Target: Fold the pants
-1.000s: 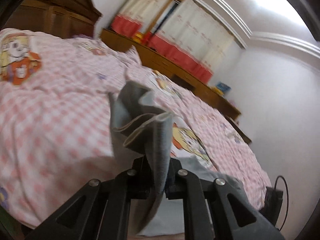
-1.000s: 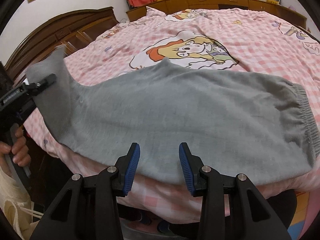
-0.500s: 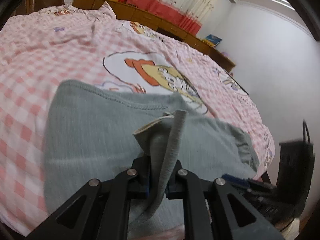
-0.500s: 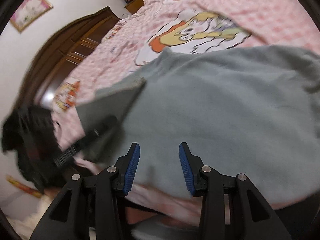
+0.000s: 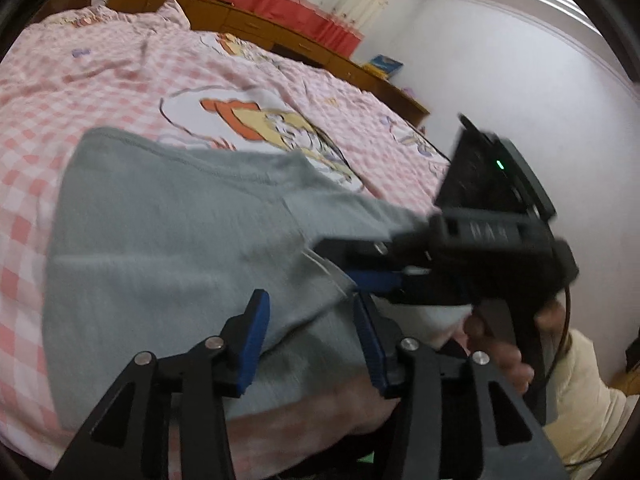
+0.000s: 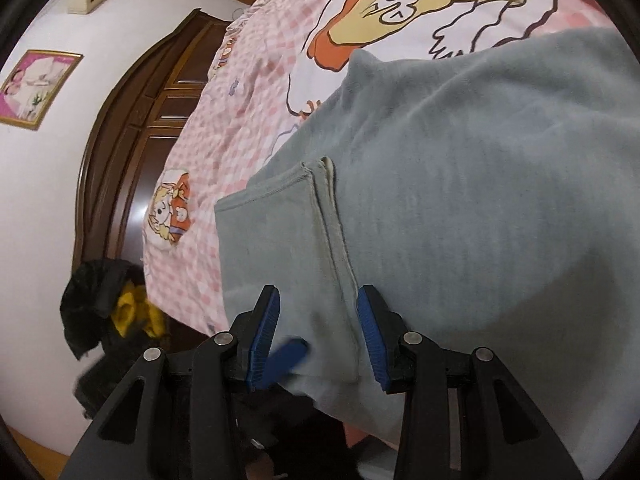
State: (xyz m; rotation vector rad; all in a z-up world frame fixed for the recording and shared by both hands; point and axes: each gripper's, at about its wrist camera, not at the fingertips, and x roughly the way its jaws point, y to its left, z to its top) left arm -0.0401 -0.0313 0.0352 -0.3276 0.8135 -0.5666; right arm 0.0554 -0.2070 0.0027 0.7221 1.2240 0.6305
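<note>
The left tongs (image 5: 310,340) have just been opening, releasing the folded pants (image 5: 180,248) onto the bed (image 5: 100,68); the right tongs (image 6: 318,338) hover spread, empty.

We have carried the leg end of the grey pants (image 6: 460,200) across and laid it over the rest of the garment, so its cuff (image 6: 276,188) now lies flat on top. Our left gripper (image 5: 310,338), which pinched that fabric, has just been opening and now stands apart over the cloth. Our right gripper (image 6: 318,334) has swung in beside the cuff.
</note>
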